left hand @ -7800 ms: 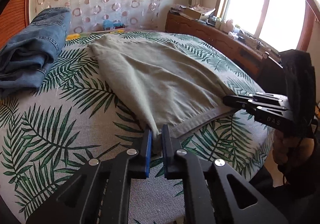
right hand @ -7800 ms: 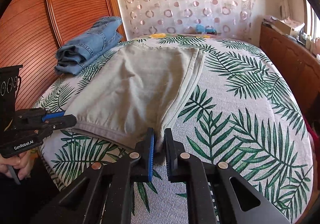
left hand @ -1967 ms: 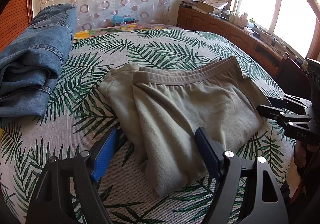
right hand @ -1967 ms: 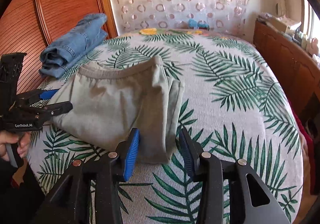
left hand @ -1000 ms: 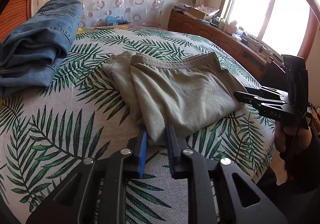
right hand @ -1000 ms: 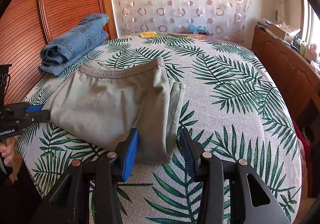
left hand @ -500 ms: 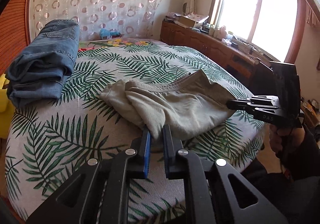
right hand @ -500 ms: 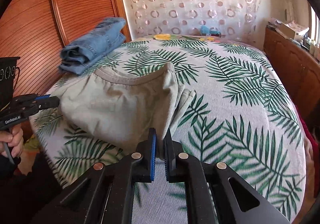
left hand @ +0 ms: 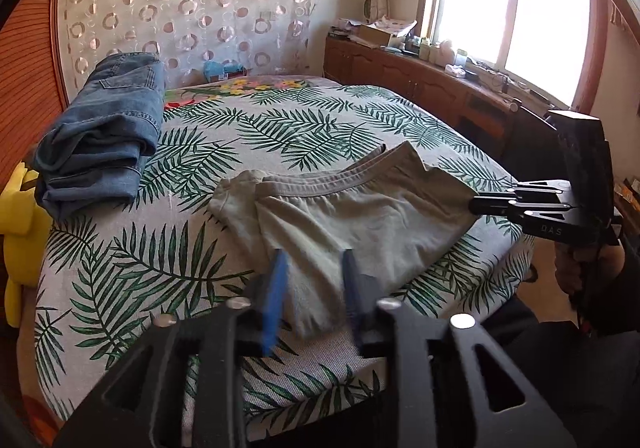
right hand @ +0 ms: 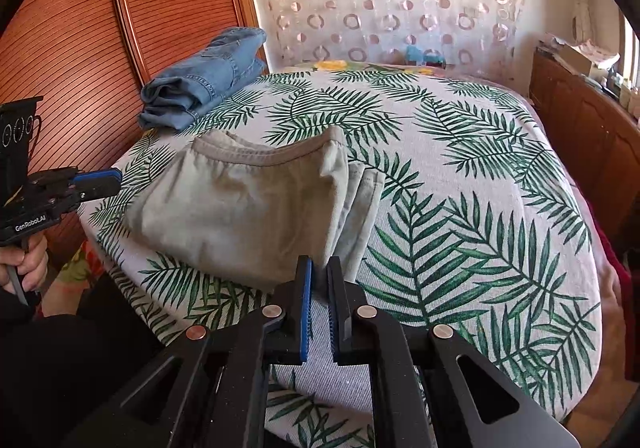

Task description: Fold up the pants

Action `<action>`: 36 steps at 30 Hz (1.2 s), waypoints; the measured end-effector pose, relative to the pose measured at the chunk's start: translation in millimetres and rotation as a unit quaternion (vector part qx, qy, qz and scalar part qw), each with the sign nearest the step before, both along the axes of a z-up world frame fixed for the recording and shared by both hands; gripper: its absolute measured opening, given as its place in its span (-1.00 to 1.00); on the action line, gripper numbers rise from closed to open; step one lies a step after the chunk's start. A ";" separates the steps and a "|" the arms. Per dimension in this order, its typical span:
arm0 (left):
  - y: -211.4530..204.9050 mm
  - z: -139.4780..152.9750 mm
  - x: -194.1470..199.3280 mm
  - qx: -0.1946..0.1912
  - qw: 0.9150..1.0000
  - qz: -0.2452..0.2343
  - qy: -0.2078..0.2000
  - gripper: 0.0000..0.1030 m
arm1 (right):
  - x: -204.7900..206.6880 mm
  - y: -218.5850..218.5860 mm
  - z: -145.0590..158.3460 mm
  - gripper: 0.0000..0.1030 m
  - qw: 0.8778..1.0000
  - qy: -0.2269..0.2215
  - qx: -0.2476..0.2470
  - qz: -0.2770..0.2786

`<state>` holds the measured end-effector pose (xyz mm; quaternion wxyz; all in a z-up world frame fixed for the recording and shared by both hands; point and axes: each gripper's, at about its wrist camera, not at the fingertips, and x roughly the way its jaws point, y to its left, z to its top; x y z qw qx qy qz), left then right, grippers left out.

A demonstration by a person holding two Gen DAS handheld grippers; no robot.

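Note:
The folded grey-green pants [left hand: 360, 216] lie near the front edge of the palm-leaf bed cover [left hand: 280, 120], waistband on the far side. My left gripper [left hand: 314, 276] is open, its blurred fingers astride the pants' near left corner. My right gripper [right hand: 320, 276] has its jaws nearly closed on the pants' [right hand: 240, 208] near right corner. In the left wrist view the right gripper [left hand: 480, 204] pinches that corner. In the right wrist view the left gripper [right hand: 108, 180] sits by the left edge.
Folded blue jeans [left hand: 104, 132] lie at the bed's back left by a wooden slatted wall [right hand: 100, 28]. A wooden cabinet [left hand: 420, 80] with clutter runs under the window on the right. A yellow object [left hand: 20, 216] lies beside the bed's left edge.
My left gripper has opened and let go of the pants' near left corner. The pants have settled onto the bed. My right gripper stays pinched on its corner.

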<state>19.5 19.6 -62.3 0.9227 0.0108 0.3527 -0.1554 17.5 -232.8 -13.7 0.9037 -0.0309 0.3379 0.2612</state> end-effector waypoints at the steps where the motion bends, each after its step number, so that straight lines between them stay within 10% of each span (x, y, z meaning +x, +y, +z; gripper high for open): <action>1: 1.0 -1.2 1.8 0.001 1.000 0.002 0.000 -0.10 | -2.2 1.5 1.3 -0.82 1.000 -0.002 -0.001 -0.001; 6: 5.0 -4.1 16.6 -0.001 1.000 0.025 0.000 0.56 | 0.1 8.1 3.8 -0.66 1.000 -0.013 -0.010 -0.013; 19: 0.8 -19.3 70.9 0.011 0.999 0.041 0.023 0.57 | 30.2 25.0 10.0 -0.08 0.999 -0.023 -0.022 -0.015; 36: 10.4 -44.8 104.2 0.022 0.996 0.056 0.058 0.57 | 89.9 49.7 -12.0 -0.02 0.998 0.019 -0.043 -0.031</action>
